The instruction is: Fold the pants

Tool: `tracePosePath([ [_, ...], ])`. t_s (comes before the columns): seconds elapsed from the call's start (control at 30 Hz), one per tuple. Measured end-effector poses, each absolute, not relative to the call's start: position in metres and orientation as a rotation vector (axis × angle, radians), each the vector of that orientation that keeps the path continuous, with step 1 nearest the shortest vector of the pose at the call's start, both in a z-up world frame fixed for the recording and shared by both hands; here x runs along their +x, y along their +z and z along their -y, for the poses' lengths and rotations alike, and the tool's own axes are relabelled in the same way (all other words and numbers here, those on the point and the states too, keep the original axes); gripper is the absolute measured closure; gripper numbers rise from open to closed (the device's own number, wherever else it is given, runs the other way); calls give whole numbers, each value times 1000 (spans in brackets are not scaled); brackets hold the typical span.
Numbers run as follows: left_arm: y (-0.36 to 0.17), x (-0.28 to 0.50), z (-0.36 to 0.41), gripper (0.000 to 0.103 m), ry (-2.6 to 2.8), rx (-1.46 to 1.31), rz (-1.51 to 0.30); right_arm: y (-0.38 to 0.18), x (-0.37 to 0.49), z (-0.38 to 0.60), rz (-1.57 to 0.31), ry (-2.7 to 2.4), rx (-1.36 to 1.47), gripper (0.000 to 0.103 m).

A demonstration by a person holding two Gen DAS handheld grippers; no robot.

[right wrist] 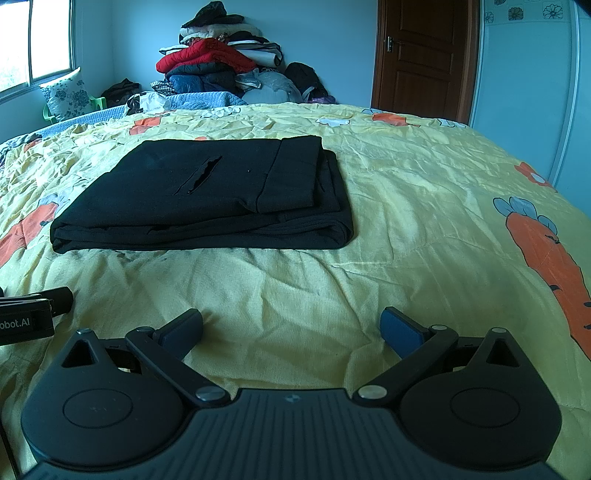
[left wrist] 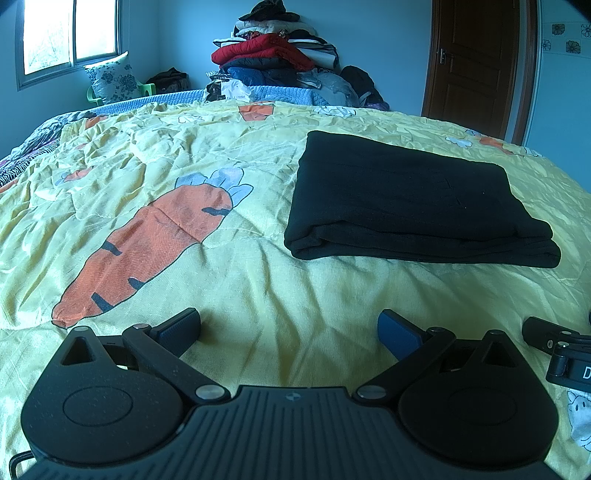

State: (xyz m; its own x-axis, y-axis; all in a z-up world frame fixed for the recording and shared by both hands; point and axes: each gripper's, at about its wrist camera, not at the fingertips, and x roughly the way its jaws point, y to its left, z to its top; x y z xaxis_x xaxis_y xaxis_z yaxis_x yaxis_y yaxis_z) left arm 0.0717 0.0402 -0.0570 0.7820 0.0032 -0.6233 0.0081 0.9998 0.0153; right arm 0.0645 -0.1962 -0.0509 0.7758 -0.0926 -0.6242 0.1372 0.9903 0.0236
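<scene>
Black pants (left wrist: pixel 413 199) lie folded into a flat rectangle on the yellow carrot-print bedspread (left wrist: pixel 258 288), right of centre in the left wrist view. In the right wrist view the same pants (right wrist: pixel 207 195) sit left of centre, with a pocket slit on top. My left gripper (left wrist: pixel 290 330) rests low over the bedspread, open and empty, well short of the pants. My right gripper (right wrist: pixel 291 328) is likewise open and empty, short of the pants. Each gripper shows at the other view's edge: the right gripper (left wrist: pixel 561 347) and the left gripper (right wrist: pixel 29 314).
A tall pile of clothes and bedding (left wrist: pixel 280 55) stands beyond the far edge of the bed. A brown door (right wrist: pixel 424 55) is at the back right, a window (left wrist: pixel 70 33) and a floral pillow (left wrist: pixel 110 77) at the back left.
</scene>
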Motion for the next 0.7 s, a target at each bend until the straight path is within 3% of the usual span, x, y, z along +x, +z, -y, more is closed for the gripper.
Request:
tracePosePath([
  [0.7, -57, 73, -39, 0, -10, 20, -675, -50, 67, 198, -669, -118, 73, 0],
])
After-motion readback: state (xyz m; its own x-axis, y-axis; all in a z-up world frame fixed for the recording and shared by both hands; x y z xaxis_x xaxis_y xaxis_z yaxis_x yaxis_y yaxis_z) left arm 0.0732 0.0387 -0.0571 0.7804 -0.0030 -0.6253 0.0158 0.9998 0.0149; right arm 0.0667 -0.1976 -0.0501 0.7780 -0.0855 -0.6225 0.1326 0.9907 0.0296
